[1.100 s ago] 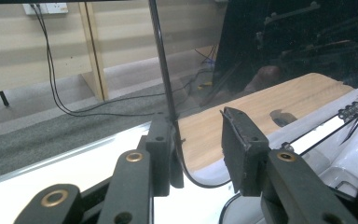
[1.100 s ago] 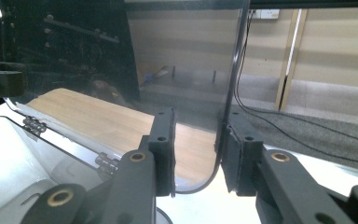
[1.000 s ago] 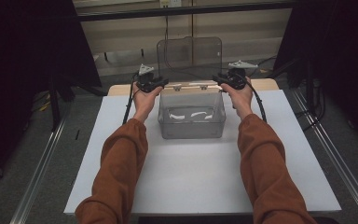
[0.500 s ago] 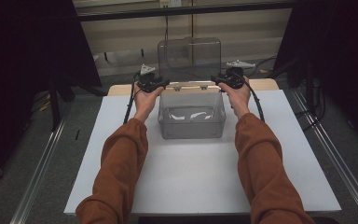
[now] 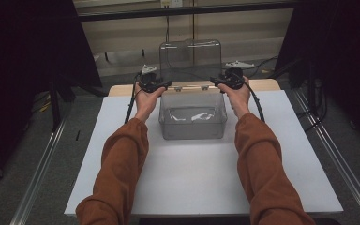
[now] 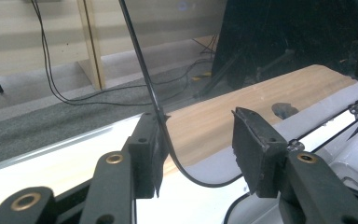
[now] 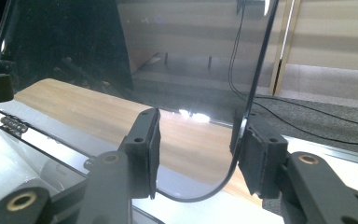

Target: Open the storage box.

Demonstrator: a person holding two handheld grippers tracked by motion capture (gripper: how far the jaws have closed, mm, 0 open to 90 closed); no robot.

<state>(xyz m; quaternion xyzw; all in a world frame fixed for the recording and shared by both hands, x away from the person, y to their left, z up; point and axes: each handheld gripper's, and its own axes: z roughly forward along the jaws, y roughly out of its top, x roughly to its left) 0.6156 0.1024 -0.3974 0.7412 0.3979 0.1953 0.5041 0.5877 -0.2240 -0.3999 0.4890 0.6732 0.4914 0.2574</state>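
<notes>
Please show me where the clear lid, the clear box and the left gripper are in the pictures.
clear lid (image 5: 190,58): high view, on the middle of the upright panel.
clear box (image 5: 192,126): high view, on its front wall.
left gripper (image 6: 198,147): left gripper view, midway between its two fingertips, where the lid's corner sits.

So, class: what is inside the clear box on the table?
Inside the clear box lie pale, shiny pieces on its floor; what they are is too blurred to tell.

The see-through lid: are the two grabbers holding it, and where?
Not gripping now. The lid stands open with its lower corners between the jaws of the left gripper and right gripper, which have just been opening.
</notes>
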